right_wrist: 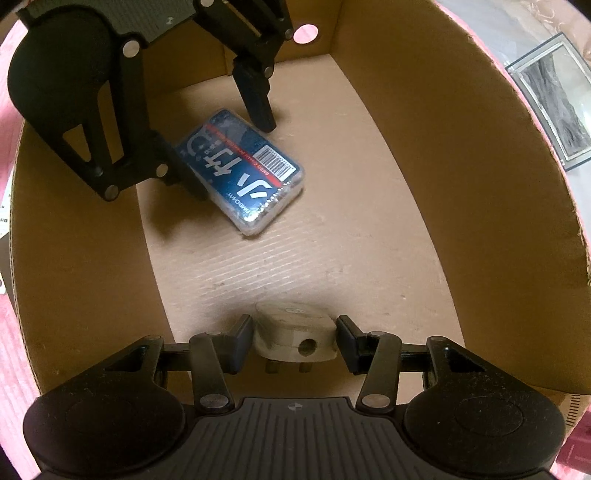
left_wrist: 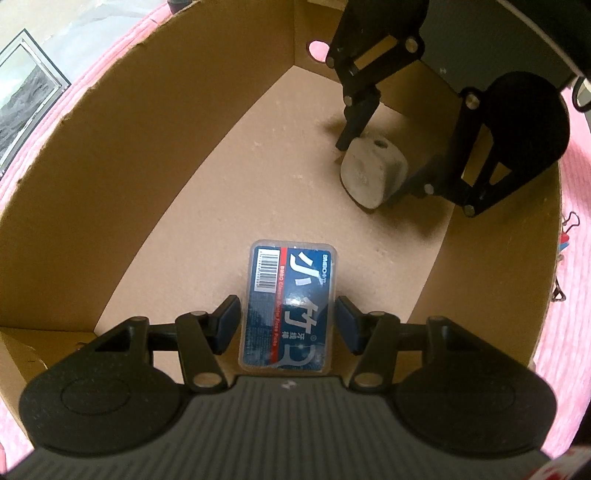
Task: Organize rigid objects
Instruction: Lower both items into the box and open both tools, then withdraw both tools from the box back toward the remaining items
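Observation:
Both grippers reach down into a brown cardboard box. My left gripper straddles a clear plastic case with a blue label that lies on the box floor; there is a small gap between each pad and the case. The case also shows in the right wrist view. My right gripper straddles a white plug adapter on the floor, pads just beside it. The adapter and the right gripper show in the left wrist view, and the left gripper in the right wrist view.
The box walls rise on all sides, with a round hand hole in the far wall. A pink cloth lies under the box. A framed picture lies outside it.

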`<state>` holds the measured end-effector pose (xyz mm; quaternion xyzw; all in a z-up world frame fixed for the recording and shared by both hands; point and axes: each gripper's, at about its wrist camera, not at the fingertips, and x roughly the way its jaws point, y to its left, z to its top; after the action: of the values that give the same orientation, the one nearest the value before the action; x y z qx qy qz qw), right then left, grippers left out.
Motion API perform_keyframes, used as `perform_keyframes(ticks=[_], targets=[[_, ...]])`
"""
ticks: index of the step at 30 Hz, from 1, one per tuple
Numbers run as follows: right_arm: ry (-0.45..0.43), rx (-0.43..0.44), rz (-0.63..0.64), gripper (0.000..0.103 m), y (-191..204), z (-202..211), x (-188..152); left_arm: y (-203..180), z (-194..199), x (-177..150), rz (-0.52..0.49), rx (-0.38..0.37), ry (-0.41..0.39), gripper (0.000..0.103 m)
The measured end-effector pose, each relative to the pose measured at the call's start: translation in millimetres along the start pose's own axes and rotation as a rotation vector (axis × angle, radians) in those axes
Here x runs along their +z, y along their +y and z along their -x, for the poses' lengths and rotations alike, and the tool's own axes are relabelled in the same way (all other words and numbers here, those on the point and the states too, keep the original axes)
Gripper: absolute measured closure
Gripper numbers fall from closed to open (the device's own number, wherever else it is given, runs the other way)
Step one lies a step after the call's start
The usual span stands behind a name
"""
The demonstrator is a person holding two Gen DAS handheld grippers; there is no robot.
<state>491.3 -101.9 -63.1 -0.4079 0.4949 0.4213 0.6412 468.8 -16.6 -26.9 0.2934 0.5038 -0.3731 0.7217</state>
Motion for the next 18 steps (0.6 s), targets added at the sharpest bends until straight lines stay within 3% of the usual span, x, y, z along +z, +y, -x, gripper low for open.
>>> perform_keyframes(ticks=[18], targets=[[-0.104,-0.043,-0.056,0.054,4,52,-17,-6,48,-9,0.111,0.059,-0.163,0.049]])
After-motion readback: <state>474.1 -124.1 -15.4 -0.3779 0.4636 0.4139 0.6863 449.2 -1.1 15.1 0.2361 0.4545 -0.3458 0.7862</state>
